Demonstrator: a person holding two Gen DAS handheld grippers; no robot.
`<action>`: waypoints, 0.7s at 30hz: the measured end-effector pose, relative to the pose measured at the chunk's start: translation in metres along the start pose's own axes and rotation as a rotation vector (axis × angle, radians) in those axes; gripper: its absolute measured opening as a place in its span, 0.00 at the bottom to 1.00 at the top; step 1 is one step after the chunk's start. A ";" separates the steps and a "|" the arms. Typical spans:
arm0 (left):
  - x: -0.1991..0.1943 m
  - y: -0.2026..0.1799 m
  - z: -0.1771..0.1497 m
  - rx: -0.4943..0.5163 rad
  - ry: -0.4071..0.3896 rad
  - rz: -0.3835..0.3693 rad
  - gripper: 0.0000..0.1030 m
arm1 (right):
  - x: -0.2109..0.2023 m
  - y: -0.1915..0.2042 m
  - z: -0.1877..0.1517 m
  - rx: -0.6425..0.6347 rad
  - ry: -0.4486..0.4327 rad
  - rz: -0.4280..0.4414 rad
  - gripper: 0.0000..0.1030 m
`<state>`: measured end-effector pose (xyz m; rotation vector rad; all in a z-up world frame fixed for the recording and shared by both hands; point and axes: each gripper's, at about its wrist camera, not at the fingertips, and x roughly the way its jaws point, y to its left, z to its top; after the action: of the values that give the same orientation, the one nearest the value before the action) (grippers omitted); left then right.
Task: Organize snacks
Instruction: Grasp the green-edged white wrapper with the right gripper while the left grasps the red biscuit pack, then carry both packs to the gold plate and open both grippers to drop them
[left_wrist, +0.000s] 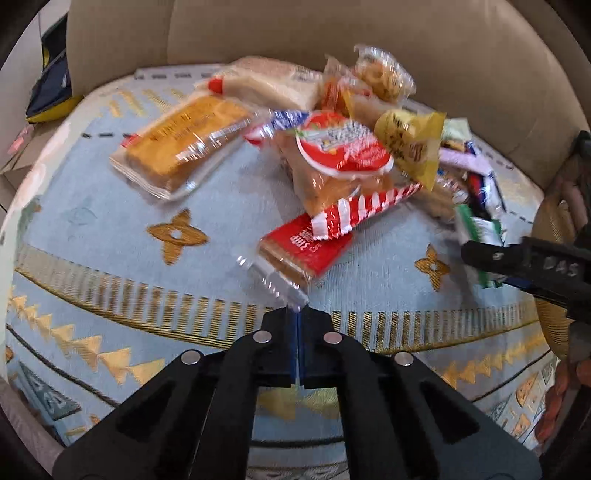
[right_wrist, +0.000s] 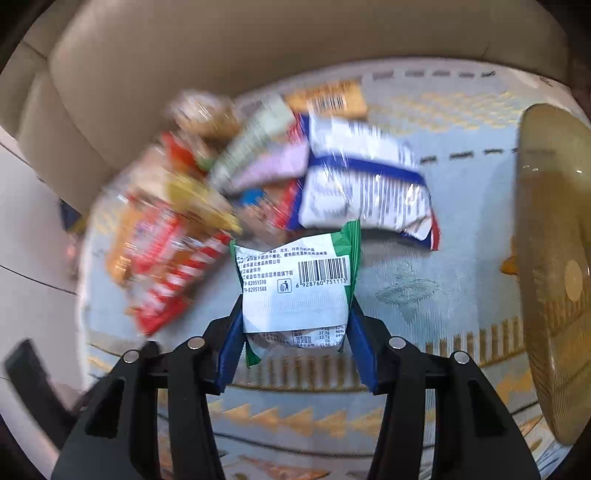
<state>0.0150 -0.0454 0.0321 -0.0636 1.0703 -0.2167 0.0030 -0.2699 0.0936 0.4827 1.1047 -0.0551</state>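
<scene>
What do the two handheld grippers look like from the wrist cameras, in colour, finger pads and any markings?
Both are matte black plastic with angular linkage arms pinned by round silver fasteners. The left gripper has blue pads on the inner faces of its fingers, and so does the right gripper. In the left wrist view, the right gripper's side carries raised lettering, too blurred to read in full. No cables or sleeves show.

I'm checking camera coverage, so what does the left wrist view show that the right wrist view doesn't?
Only the left wrist view: the left gripper shut on the clear end of a red biscuit pack, and an orange cake pack lying apart.
Only the right wrist view: the barcode side of the green and white packet in the right gripper, and a woven basket.
Both: the snack pile and blue rug.
</scene>
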 end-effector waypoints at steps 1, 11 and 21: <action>-0.004 0.000 -0.001 -0.002 -0.006 0.002 0.00 | -0.011 0.001 -0.002 -0.006 -0.020 -0.002 0.49; -0.045 0.019 -0.009 0.000 -0.093 -0.075 0.04 | -0.054 0.007 -0.003 -0.030 -0.113 0.016 0.49; 0.017 0.006 0.021 0.205 0.023 -0.033 0.78 | -0.035 0.000 0.006 -0.007 -0.084 0.012 0.50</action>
<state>0.0421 -0.0443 0.0268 0.1057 1.0651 -0.3561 -0.0078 -0.2790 0.1268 0.4768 1.0190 -0.0604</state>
